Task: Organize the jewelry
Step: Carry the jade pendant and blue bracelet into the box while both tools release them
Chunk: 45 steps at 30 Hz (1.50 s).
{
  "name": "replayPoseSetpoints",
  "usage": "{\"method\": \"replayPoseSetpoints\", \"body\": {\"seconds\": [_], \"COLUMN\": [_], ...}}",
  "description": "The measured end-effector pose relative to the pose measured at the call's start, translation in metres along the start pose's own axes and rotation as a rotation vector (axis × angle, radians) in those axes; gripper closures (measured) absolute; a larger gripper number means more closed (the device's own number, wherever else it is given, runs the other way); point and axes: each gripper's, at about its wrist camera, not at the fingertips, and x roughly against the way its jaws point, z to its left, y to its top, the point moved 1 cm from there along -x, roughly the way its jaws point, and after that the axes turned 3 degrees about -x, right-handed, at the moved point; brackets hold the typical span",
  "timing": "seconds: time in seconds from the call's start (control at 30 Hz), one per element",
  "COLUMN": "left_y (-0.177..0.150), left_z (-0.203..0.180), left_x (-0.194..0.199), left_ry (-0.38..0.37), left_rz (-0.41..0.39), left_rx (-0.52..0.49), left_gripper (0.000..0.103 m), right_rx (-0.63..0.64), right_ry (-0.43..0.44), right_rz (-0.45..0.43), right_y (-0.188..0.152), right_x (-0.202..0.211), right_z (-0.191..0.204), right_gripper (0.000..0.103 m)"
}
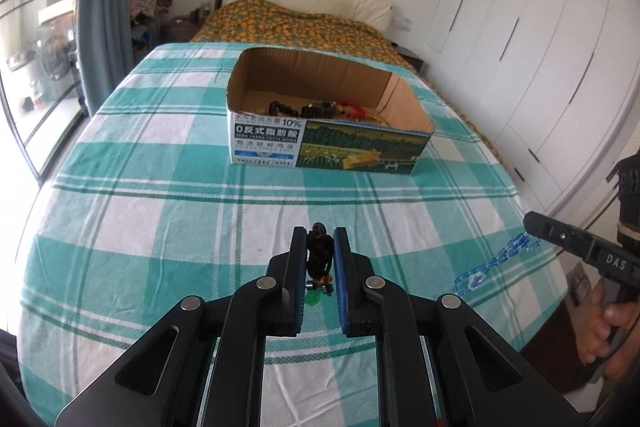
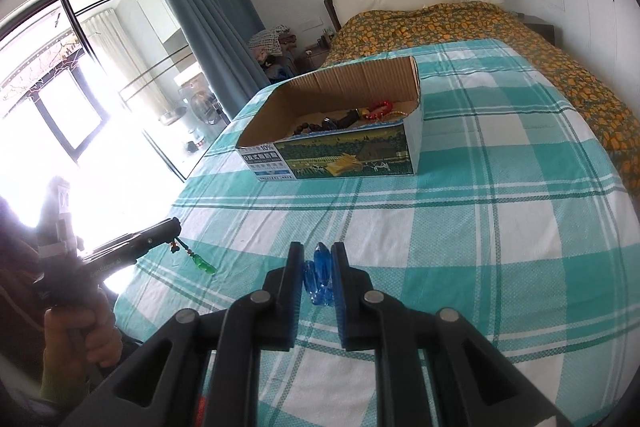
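Note:
My left gripper (image 1: 320, 241) is shut on a dark corded ornament (image 1: 319, 259) with a green pendant (image 1: 313, 297) hanging under it, above the checked bedsheet. In the right wrist view the left gripper (image 2: 170, 227) shows at the left with the green pendant (image 2: 203, 264) dangling. My right gripper (image 2: 318, 259) is shut on a blue chain (image 2: 319, 277). In the left wrist view the right gripper (image 1: 534, 223) holds the blue chain (image 1: 494, 261), which trails down to the sheet. An open cardboard box (image 1: 332, 147) ahead holds several beaded pieces (image 1: 320, 109).
The teal and white checked sheet (image 1: 160, 207) covers the bed. An orange patterned blanket (image 1: 292, 25) lies beyond the box. White wardrobe doors (image 1: 540, 47) stand to the right. A window and blue curtain (image 2: 208, 15) are to the left.

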Motion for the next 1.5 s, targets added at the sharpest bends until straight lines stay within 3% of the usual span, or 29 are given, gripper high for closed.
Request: {"method": "replayPoseSetpoints", "body": {"seconds": [0.2, 0.4, 0.7, 0.93, 1.2, 1.27, 1.3, 1.33, 1.37, 1.4, 1.5], "left_y": [0.036, 0.102, 0.186, 0.206, 0.193, 0.186, 0.182, 0.178, 0.174, 0.172, 0.168], "left_z": [-0.003, -0.004, 0.005, 0.020, 0.028, 0.029, 0.029, 0.029, 0.029, 0.027, 0.020], "left_x": [0.012, 0.016, -0.035, -0.101, -0.180, -0.193, -0.198, -0.199, -0.197, -0.195, -0.182], "left_ry": [-0.041, -0.076, -0.006, 0.024, 0.052, 0.078, 0.094, 0.105, 0.116, 0.130, 0.158], "left_rz": [-0.021, -0.060, -0.065, 0.001, 0.113, 0.139, 0.151, 0.153, 0.142, 0.127, 0.105], "left_rx": [-0.039, -0.073, -0.115, -0.086, -0.082, -0.089, -0.091, -0.093, -0.096, -0.102, -0.127], "left_gripper": [0.092, 0.092, 0.092, 0.092, 0.091, 0.085, 0.066, 0.043, 0.035, 0.025, 0.017], "right_rx": [0.092, 0.181, 0.156, 0.139, 0.095, 0.092, 0.095, 0.095, 0.093, 0.093, 0.109], "right_ry": [0.032, 0.056, 0.037, -0.035, -0.076, -0.098, -0.111, -0.118, -0.119, -0.123, -0.144], "right_rz": [-0.033, -0.084, -0.090, -0.017, 0.103, 0.136, 0.142, 0.138, 0.130, 0.127, 0.110], "right_y": [0.034, 0.097, 0.192, 0.224, 0.213, 0.206, 0.202, 0.199, 0.196, 0.195, 0.193], "right_x": [0.018, 0.023, -0.031, -0.106, -0.185, -0.198, -0.200, -0.199, -0.196, -0.193, -0.181], "right_z": [0.022, 0.042, 0.028, -0.010, -0.053, -0.060, -0.061, -0.062, -0.061, -0.061, -0.056], "right_gripper": [0.089, 0.089, 0.089, 0.089, 0.086, 0.084, 0.064, 0.051, 0.038, 0.038, 0.037]}}
